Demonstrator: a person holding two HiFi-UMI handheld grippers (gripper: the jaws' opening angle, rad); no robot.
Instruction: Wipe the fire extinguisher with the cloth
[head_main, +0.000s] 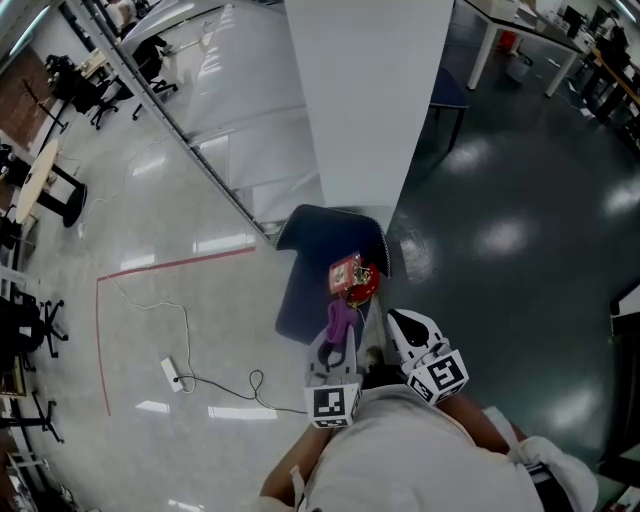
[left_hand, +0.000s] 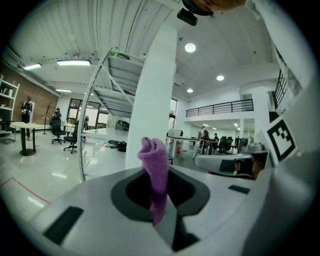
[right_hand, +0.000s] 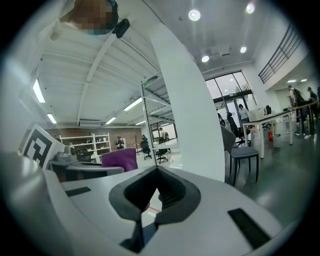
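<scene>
The red fire extinguisher (head_main: 363, 286) with a pale label stands on the floor at the foot of a white column, beside a dark chair. My left gripper (head_main: 336, 346) is just below it in the head view, shut on a purple cloth (head_main: 339, 318) that sticks out toward the extinguisher. In the left gripper view the cloth (left_hand: 154, 170) rises upright from between the jaws of the left gripper (left_hand: 157, 195). My right gripper (head_main: 406, 328) is to the right of the extinguisher, and its jaws (right_hand: 157, 172) are shut with nothing between them. The cloth (right_hand: 120, 159) also shows at the left of the right gripper view.
The wide white column (head_main: 370, 100) rises right behind the extinguisher. A dark blue chair (head_main: 315, 255) stands against its base. A white power strip with a black cable (head_main: 172, 373) lies on the floor to the left, inside a red floor line (head_main: 170, 265). Desks and office chairs stand farther off.
</scene>
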